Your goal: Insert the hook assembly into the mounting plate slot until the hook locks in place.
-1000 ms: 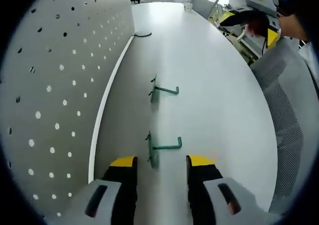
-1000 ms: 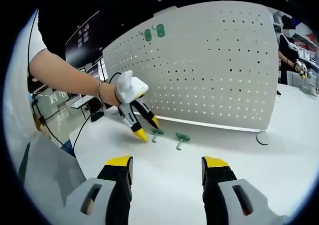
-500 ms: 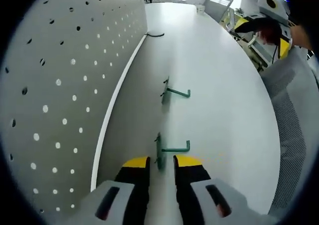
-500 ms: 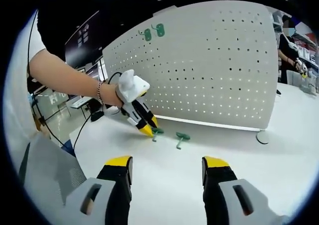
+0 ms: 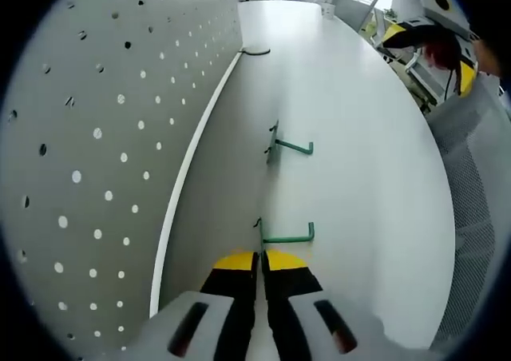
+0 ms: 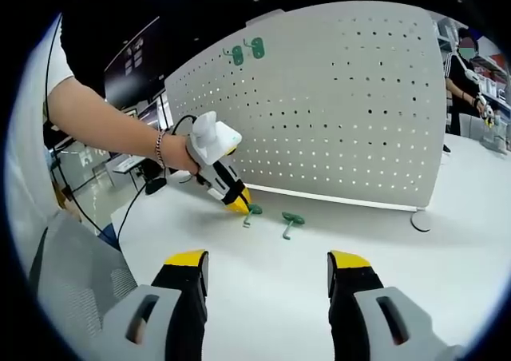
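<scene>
Left gripper (image 5: 260,259): yellow-tipped jaws drawn together at the base plate of the near hook (image 5: 286,236), apparently pinching it; the contact itself is hidden behind the tips. In the right gripper view the same gripper (image 6: 239,205) sits low on the table (image 6: 383,249), tips at that hook (image 6: 251,211), held by a person's hand (image 6: 180,153) with a bracelet on the wrist.

Right gripper (image 6: 267,259): jaws wide apart, holding nothing, raised above the table's near edge. It also appears at far right in the left gripper view (image 5: 427,41).

Near hook: green, lying on the white table, just beside the pegboard's foot.

Far hook (image 5: 287,144): green, lying on the table beyond the near one, apart from it; also seen in the right gripper view (image 6: 290,221).

Pegboard (image 6: 335,105): white, perforated, upright along the table's far side; two green hooks (image 6: 245,52) already mounted near its upper left corner.

Cable (image 5: 255,52): dark loop at the pegboard's far end.

Chair (image 5: 471,209): grey mesh, right of the table.
</scene>
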`<state>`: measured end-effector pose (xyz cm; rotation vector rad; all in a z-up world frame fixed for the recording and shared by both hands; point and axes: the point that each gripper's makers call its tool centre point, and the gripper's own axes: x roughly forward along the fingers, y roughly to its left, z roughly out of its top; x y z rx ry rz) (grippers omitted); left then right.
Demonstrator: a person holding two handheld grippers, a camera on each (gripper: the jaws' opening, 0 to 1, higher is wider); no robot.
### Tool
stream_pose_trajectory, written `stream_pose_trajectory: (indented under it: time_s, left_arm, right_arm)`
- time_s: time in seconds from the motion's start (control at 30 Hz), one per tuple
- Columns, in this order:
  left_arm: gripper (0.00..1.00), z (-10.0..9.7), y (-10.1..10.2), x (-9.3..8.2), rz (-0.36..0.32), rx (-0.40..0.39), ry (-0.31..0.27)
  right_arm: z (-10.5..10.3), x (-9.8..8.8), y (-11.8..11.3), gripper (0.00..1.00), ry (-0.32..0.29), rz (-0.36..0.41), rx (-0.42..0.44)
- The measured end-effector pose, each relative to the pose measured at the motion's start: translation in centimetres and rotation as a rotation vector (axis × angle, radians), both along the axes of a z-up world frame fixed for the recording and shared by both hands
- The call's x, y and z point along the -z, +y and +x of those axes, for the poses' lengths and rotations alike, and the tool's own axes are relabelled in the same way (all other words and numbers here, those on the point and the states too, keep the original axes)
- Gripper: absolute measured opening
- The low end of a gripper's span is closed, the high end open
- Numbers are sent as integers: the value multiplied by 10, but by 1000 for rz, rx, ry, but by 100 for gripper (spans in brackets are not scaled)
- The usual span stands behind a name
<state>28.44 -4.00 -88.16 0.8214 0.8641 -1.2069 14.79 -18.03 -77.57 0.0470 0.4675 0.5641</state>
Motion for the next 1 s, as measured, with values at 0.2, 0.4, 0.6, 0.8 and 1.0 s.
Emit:
stream_pose_trajectory:
  time_s: [0.2, 0.4, 0.6, 0.8, 1.0]
  left_arm:
    - [2, -1, 0, -1, 2, 12, -12]
    - [2, 0, -2, -3, -32, -6, -50]
    - [2, 5, -7, -18, -120, -45, -60]
    - [2, 9, -8, -29, -181, -93, -73]
    - [2, 10, -11, -45, -248, -120, -108]
  right_arm:
    - [1, 0, 0, 58, -1, 2, 1]
    - [1, -1, -2, 58, -4, 7, 9]
    - [2, -1, -3, 58, -9, 10, 14]
    - [3, -3, -3, 58, -14, 12, 14]
    - [4, -5, -3, 58, -22, 16, 15]
